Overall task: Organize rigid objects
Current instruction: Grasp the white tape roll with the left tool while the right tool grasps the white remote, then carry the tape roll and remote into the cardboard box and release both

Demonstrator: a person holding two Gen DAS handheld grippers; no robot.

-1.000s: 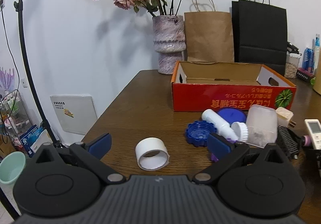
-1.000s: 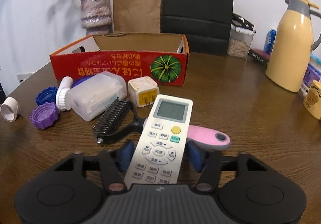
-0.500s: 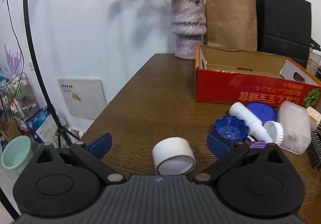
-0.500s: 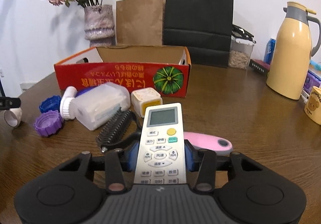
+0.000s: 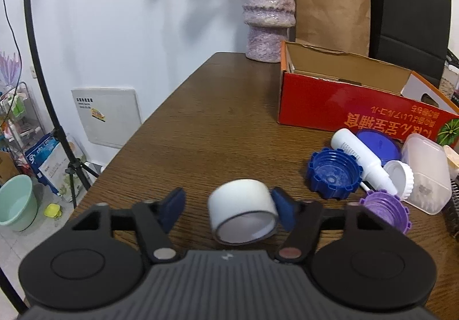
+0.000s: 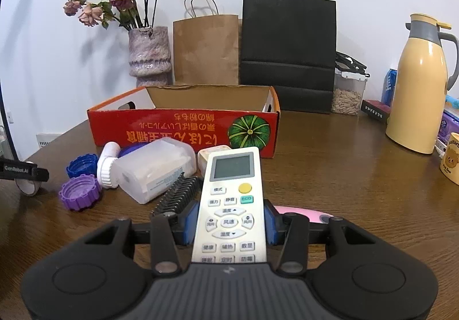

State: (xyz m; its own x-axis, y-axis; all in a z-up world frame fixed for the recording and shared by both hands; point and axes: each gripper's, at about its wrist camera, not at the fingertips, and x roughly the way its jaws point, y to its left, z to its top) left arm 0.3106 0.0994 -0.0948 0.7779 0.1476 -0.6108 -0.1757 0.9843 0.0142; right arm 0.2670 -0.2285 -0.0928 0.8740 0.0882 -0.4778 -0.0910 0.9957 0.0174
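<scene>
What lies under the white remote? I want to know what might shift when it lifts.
Under the white remote, the black brush sticks out left and its pink handle right; their join is hidden.

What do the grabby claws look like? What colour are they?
Both look alike. The left gripper and right gripper each have a ribbed dark grey body with a tiny white logo, two black rounded lobes with circle shapes, black finger bars with silvery pivot pins, and blue pads. One finger's side bears white lettering. No cables or sleeves show.
</scene>
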